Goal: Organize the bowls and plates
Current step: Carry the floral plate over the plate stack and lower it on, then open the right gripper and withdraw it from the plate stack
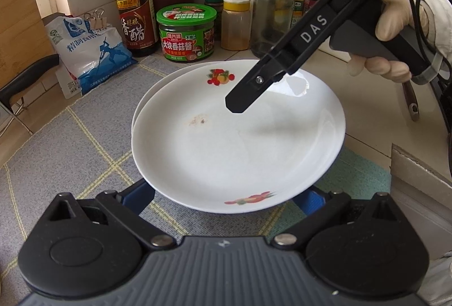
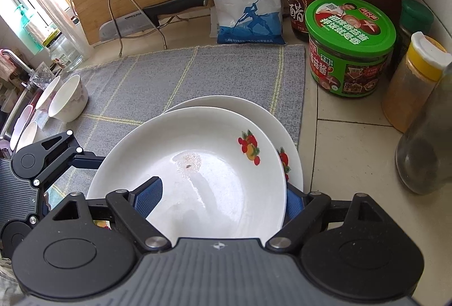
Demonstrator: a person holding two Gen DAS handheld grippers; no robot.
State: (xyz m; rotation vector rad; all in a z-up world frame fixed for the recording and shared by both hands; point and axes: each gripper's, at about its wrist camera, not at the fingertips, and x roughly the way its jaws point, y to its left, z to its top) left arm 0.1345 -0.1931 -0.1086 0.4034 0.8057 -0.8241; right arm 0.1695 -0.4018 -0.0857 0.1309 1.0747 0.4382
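A: Pads (image 2: 149, 195) on your right gripper (image 2: 221, 200) stand wide apart. One is over the inside of the top plate (image 2: 197, 164), the other sits outside its rim, half hidden. Nothing is clamped.

B: And my left?

A: Your left gripper (image 1: 226, 195) is also spread wide, with its fingers (image 1: 144, 193) tucked under the plate's near rim. The tips are hidden, so I can't tell whether they touch it. I see no grip.

B: Where's the plate?

A: It's lying off-centre on the lower plate (image 2: 226, 102), on the grey mat (image 2: 169, 71). The bowls (image 2: 67, 97) are well apart, at the mat's far left edge.

B: What could go wrong?

A: I'd judge three things:
- **Slip:** the glaze looks slick, so if you close on the rim at an angle the plate may squirt out or skate across the one beneath.
- **Knock:** if you shove it away from you, it heads for the green jar (image 2: 350, 51) and the glass bottle (image 2: 423, 136) just beside the mat.
- **Clash:** both of your grippers crowd one plate, so lifting unevenly could tip it or bang the fingers together.
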